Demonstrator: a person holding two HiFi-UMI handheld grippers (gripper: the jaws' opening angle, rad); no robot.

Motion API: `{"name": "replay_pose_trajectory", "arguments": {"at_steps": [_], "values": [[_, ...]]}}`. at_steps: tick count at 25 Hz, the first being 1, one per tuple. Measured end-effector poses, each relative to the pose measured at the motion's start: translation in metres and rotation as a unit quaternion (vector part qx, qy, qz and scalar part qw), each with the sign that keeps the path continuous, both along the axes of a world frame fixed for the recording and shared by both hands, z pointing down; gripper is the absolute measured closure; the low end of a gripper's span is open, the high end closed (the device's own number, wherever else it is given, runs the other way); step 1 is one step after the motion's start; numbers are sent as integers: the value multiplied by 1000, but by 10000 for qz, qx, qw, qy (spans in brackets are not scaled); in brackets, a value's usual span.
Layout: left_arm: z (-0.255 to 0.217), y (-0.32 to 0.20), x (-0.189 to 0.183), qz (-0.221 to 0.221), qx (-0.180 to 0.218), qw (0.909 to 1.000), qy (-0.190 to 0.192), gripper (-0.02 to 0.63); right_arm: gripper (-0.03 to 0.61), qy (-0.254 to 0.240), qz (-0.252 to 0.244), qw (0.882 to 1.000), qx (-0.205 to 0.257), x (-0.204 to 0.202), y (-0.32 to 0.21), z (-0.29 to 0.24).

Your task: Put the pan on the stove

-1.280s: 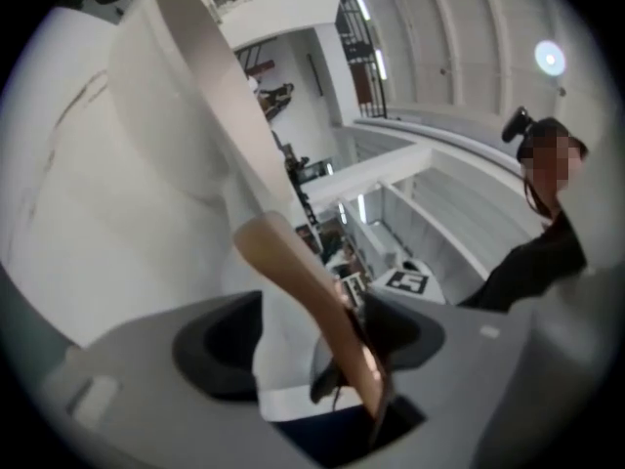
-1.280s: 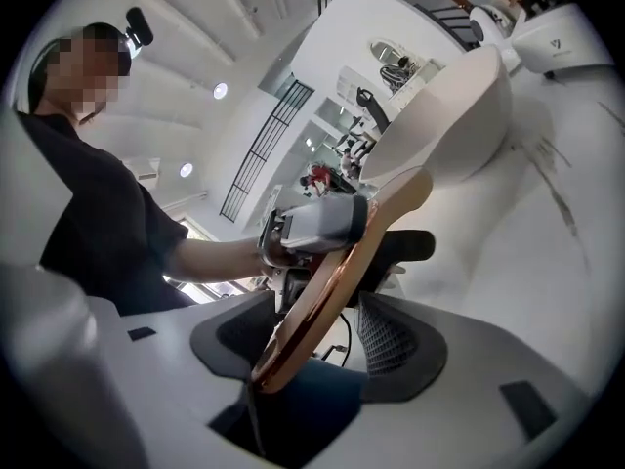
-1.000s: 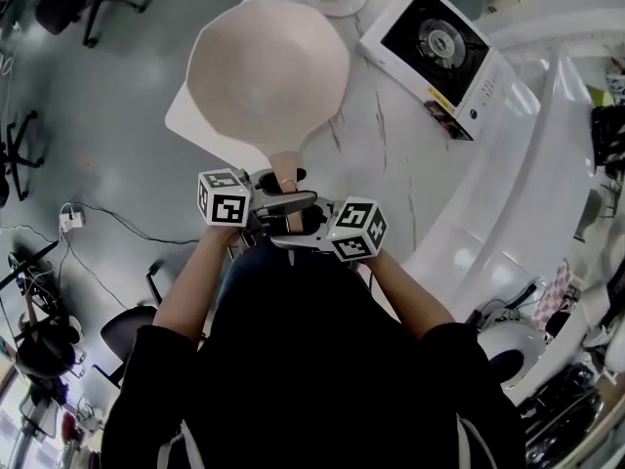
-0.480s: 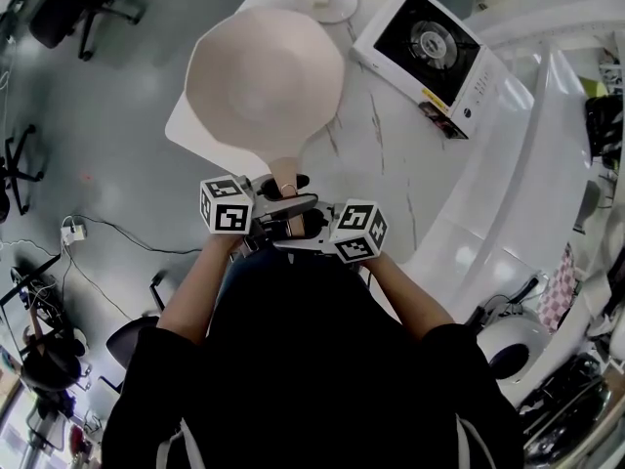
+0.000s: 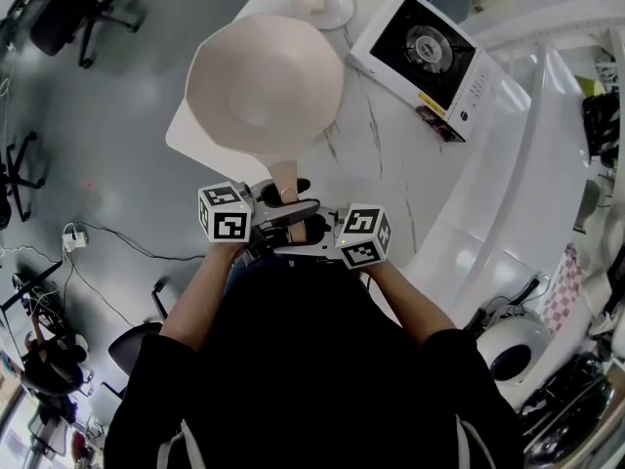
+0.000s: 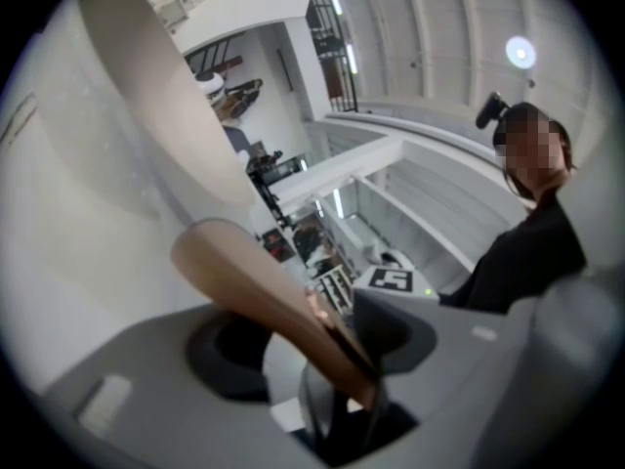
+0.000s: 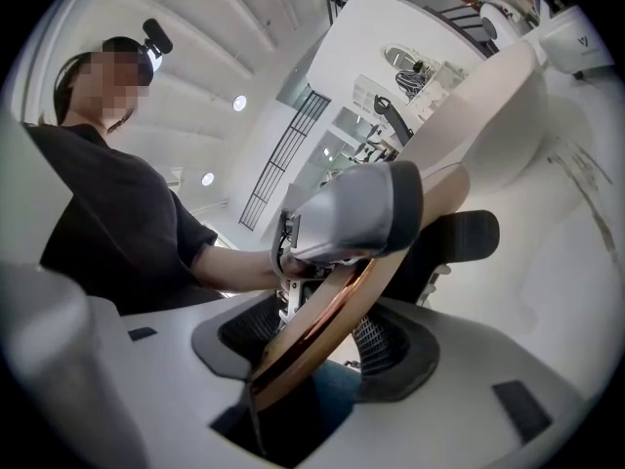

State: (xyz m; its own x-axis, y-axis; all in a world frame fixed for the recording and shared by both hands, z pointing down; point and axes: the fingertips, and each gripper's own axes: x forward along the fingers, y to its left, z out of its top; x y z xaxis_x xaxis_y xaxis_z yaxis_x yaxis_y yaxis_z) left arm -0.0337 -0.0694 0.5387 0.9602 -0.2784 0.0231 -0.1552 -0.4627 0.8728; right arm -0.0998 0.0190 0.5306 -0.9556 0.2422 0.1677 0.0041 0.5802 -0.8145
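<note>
A cream pan [image 5: 264,81] with a wooden handle [image 5: 284,176] is over the left end of the white marble table [image 5: 381,154]. Both grippers meet at the handle just in front of the person's body. My left gripper [image 5: 283,198] comes in from the left; its jaws have just closed in and then eased open a little, with the handle [image 6: 264,291] pinched between them. My right gripper [image 5: 305,229] comes in from the right and is shut on the handle [image 7: 332,311] nearer its end. The white stove [image 5: 425,52] with its black top sits at the table's far right, apart from the pan.
A small white dish [image 5: 322,3] stands at the table's far edge, beyond the pan. White curved furniture [image 5: 508,193] runs along the right. Office chairs [image 5: 68,8] and cables [image 5: 107,228] are on the grey floor to the left.
Pan and both grippers keep nearly the same place; only the view has shifted slightly. The handle stays between both grippers.
</note>
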Motion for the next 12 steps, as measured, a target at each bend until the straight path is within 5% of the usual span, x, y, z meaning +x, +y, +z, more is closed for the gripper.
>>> {"name": "replay_pose_trajectory", "arguments": {"at_steps": [12], "values": [[-34, -12, -2, -127, 44, 9999, 89, 347, 353, -201, 25, 9998, -48, -1, -13, -35]]}}
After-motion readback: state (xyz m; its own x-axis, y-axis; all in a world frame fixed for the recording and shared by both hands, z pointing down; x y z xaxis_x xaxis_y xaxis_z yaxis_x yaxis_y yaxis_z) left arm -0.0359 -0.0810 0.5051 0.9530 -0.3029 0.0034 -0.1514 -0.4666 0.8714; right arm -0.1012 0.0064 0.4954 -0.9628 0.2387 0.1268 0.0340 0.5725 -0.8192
